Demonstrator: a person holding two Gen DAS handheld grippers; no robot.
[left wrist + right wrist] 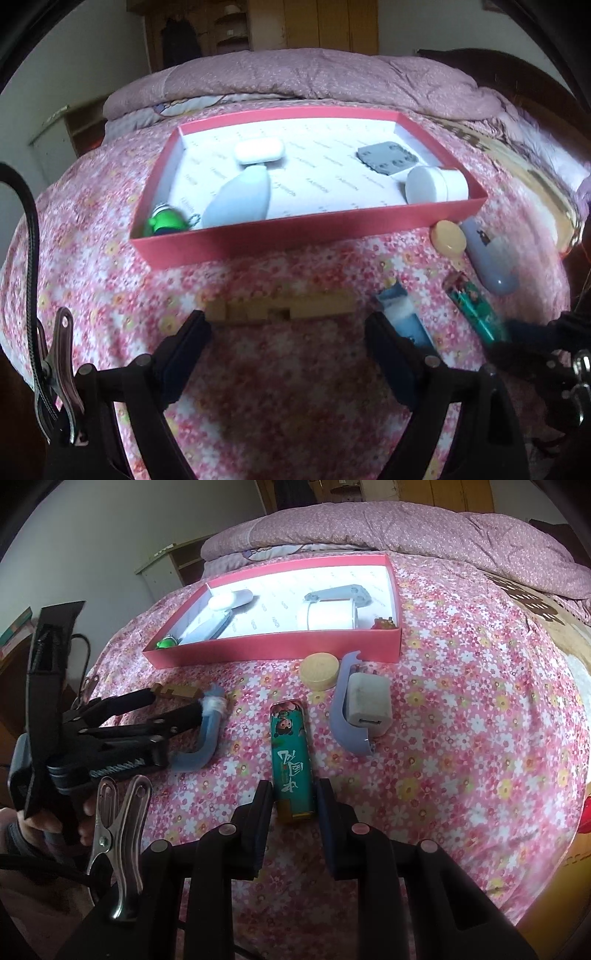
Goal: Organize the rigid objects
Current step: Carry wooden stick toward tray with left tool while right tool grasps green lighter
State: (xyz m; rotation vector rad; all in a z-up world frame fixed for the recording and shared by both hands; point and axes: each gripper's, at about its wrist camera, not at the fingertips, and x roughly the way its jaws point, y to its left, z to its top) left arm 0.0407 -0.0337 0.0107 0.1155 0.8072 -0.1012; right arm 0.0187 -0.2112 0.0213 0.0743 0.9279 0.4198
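A red box [280, 236] [273, 646] lies on the flowered bedspread and holds a white case [258, 150], a pale bottle [240, 201], a white jar [436, 184], a grey card [388, 157] and a green toy [162, 221]. My left gripper [284, 325] [177, 705] is open just short of a wooden block [277, 306]. A blue hook [399, 314] [207, 734] lies by its right finger. My right gripper [293, 797] is closed on the near end of a teal lighter [291, 753] [472, 306] that lies on the bed.
A yellow round lid [319, 670] [448, 236] lies by the box's near wall. A lavender curved piece [343, 709] [487, 254] with a white charger [369, 701] in it lies to the right. A folded pink quilt [406, 528] is behind the box.
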